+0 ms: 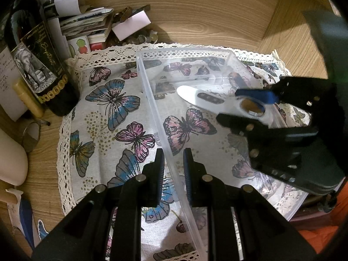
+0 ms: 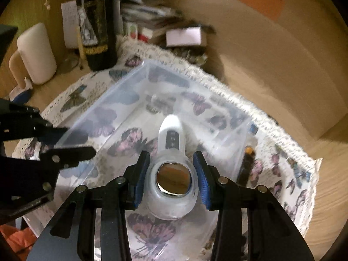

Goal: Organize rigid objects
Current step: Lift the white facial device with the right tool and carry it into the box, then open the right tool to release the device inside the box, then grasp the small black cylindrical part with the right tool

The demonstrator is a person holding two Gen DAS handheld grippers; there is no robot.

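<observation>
You're holding the white device over the clear bin, with the other gripper pinching the bin's wall.

Your right gripper (image 2: 171, 175) is clamping the white device (image 2: 171, 163) by its round mirrored end, tip pointing into the clear plastic bin (image 1: 152, 100) sitting on the butterfly cloth (image 1: 108, 113) on the bench (image 1: 195, 10). Your left gripper (image 1: 173, 165) is straddling the bin's near wall with its blue pads nearly closed on it; whether they're actually touching the plastic is hard to tell. The right wrist view is pretty motion-blurred, so the small dark things just outside the bin's right side aren't readable. A dark wine bottle (image 1: 41, 65) is standing at the cloth's edge, top cut off.
</observation>
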